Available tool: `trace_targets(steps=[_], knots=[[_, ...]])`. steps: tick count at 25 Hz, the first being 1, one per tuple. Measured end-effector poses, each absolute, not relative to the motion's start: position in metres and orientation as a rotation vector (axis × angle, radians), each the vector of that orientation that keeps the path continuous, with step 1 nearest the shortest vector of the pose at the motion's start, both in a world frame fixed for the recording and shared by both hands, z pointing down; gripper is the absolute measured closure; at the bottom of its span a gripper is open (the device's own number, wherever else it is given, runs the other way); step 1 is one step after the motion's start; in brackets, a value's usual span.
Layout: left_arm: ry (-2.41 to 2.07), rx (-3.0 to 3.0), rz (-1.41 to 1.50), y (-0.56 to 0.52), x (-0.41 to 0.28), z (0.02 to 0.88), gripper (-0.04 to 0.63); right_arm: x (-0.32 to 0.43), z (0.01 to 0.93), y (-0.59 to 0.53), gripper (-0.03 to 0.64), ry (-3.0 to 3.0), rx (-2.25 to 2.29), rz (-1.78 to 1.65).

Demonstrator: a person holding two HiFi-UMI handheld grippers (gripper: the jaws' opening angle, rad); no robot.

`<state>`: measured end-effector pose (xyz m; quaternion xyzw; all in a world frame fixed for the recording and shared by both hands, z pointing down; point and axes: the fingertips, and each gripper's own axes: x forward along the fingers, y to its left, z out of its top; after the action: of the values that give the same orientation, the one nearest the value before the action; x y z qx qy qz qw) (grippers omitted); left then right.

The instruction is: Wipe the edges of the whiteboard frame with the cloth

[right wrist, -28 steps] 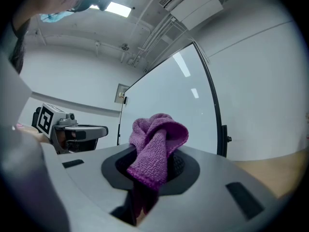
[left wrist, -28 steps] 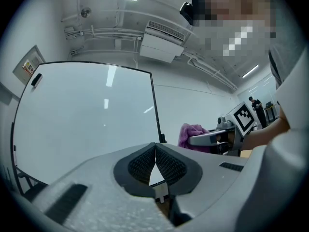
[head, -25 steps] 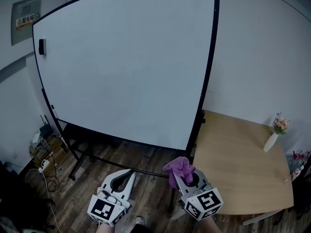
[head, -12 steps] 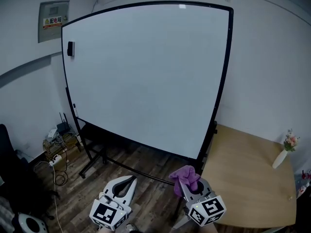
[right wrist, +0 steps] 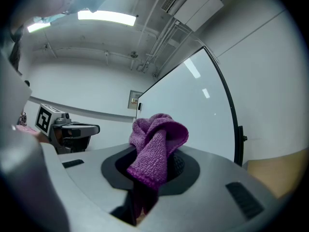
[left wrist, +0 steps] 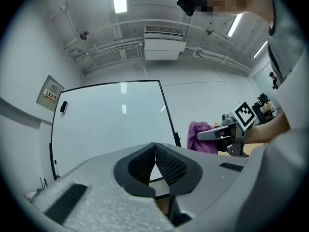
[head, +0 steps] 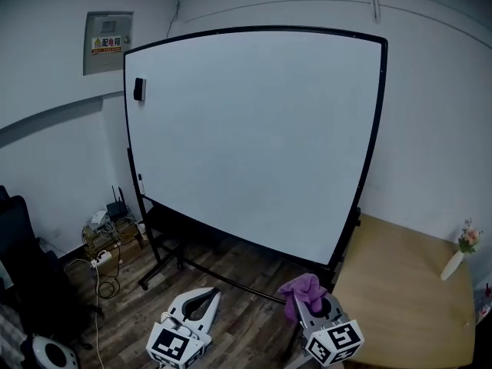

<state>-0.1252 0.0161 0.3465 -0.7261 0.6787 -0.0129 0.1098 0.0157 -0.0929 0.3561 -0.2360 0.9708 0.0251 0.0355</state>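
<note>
A large whiteboard (head: pixel 254 129) with a thin black frame (head: pixel 370 152) stands on a black rolling stand ahead of me. My right gripper (head: pixel 307 297) is low at the bottom right, well short of the board, shut on a bunched purple cloth (head: pixel 304 287). The right gripper view has that cloth (right wrist: pixel 155 141) pinched between the jaws, with the frame's right edge (right wrist: pixel 231 115) beyond. My left gripper (head: pixel 204 293) is at the bottom left, shut with nothing in it; its pads meet at the tips in the left gripper view (left wrist: pixel 155 151). A small black eraser (head: pixel 139 89) clings to the board's upper left.
A wooden table (head: pixel 400 290) stands right of the board with a white vase of flowers (head: pixel 458 254). Cables and a power strip (head: pixel 104 248) lie on the wood floor at the left. A dark chair (head: pixel 23 275) is at the far left. A wall box (head: pixel 106 43) hangs above.
The head view has risen and swung left, so the whole board sits further right and lower in view. Both grippers stay low and shut, the cloth still held.
</note>
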Motion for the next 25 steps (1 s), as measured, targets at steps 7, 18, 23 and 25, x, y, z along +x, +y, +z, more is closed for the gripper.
trace_targets(steps=[7,18,23,25], knots=[[2.008,-2.138,-0.053,0.063,-0.149,0.347,0.578,0.0,0.354,-0.056,0.545,2.96,-0.75,0.05],[2.004,-2.161,-0.03,0.131,-0.153,0.352,0.578,-0.017,0.359,0.021,0.545,2.971,-0.727,0.037],[1.993,-2.168,-0.018,0.15,-0.152,0.351,0.578,-0.022,0.36,0.049,0.545,2.983,-0.712,0.056],[1.991,-2.167,-0.014,0.157,-0.151,0.351,0.578,-0.023,0.361,0.058,0.545,2.986,-0.708,0.064]])
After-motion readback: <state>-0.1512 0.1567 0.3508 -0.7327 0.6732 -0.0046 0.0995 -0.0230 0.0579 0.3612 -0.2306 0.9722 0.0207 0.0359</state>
